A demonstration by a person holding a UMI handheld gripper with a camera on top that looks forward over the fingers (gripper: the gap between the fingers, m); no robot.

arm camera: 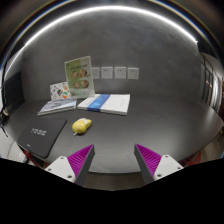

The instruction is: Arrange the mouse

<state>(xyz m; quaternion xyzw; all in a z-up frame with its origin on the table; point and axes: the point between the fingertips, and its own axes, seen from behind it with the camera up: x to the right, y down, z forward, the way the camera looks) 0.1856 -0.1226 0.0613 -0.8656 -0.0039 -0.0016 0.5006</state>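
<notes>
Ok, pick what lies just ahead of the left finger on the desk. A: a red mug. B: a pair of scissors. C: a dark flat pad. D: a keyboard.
C: a dark flat pad lies just beyond the left finger, with the yellow mouse at its far edge; the gripper is open and empty.

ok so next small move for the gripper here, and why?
Probably ease forward and to the left, toward the yellow mouse. The gripper is open and holds nothing, and the mouse lies on the grey table beyond the left finger, beside the black pad. It needs to sit between the fingers before closing makes sense.
</notes>
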